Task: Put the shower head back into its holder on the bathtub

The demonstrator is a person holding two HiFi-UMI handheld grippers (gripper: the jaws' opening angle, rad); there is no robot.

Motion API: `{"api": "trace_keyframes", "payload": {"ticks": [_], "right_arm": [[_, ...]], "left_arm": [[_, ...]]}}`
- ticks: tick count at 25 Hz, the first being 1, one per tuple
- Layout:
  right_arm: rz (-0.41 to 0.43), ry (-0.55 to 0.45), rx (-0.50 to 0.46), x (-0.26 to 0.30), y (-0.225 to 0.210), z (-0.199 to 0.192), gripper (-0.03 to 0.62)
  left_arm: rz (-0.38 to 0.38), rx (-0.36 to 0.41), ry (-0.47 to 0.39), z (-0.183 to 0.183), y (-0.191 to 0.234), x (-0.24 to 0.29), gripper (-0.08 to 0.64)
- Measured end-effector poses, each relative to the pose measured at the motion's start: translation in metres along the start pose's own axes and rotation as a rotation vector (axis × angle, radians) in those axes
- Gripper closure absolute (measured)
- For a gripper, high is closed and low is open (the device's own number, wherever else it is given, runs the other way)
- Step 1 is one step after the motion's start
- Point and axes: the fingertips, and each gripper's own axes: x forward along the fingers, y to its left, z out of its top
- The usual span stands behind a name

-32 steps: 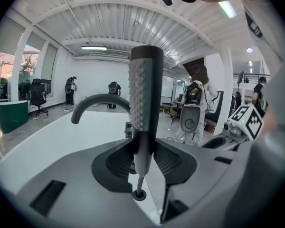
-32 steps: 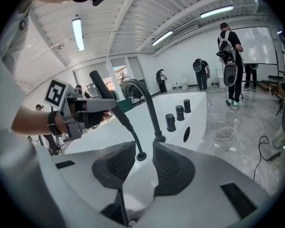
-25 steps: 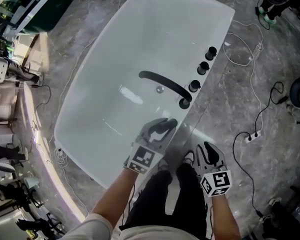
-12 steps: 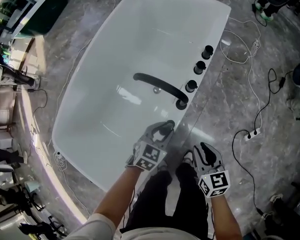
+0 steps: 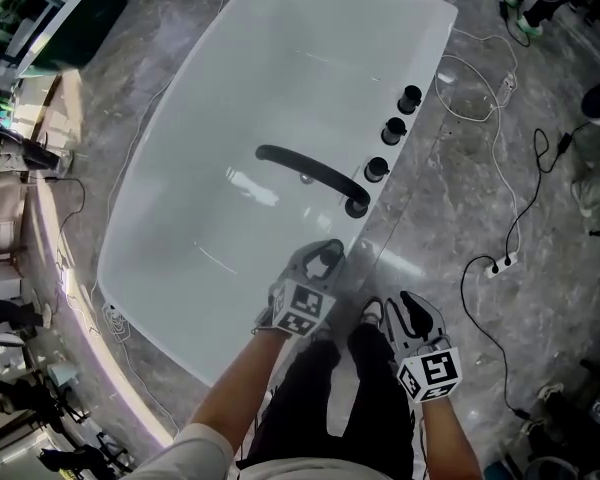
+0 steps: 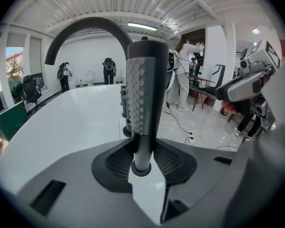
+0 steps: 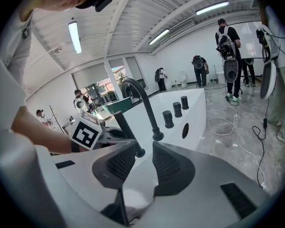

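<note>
A black stick-shaped shower head (image 6: pixel 145 94) stands nearly upright between the jaws of my left gripper (image 6: pixel 142 161), which is shut on its lower handle. Its foot meets a round black holder ring (image 6: pixel 141 169) on the rim of the white bathtub (image 5: pixel 280 68). In the head view my left gripper (image 5: pixel 323 260) is at the tub's near rim, just short of the arched black faucet (image 5: pixel 310 173). In the right gripper view the shower head (image 7: pixel 126 132) leans from the holder ring (image 7: pixel 139 152). My right gripper (image 5: pixel 405 313) hovers beside the tub, open and holding nothing (image 7: pixel 143 158).
Three black knobs (image 5: pixel 394 130) stand in a row on the rim beyond the faucet base. Cables and a power strip (image 5: pixel 500 263) lie on the marble floor to the right. The person's legs (image 5: pixel 350 398) are close to the tub. Several people stand in the background (image 7: pixel 228 46).
My left gripper has sunk toward the tub rim with the shower head in it. The right gripper has stayed where it was.
</note>
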Motion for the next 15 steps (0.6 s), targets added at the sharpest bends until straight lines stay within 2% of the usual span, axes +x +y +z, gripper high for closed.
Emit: {"api": "trace_keyframes", "payload": {"ticks": [7,15], "right_arm": [[0.003,-0.003,0.002,-0.008,-0.002,0.001,0.480],[0.047,0.010,-0.007,-0.009,0.012,0.011,0.480]], "left_arm": [[0.027,0.018,-0.009,0.000,-0.003,0.007,0.428],[0.031,-0.006,-0.027,0.008,-0.003,0.003,0.407]]}}
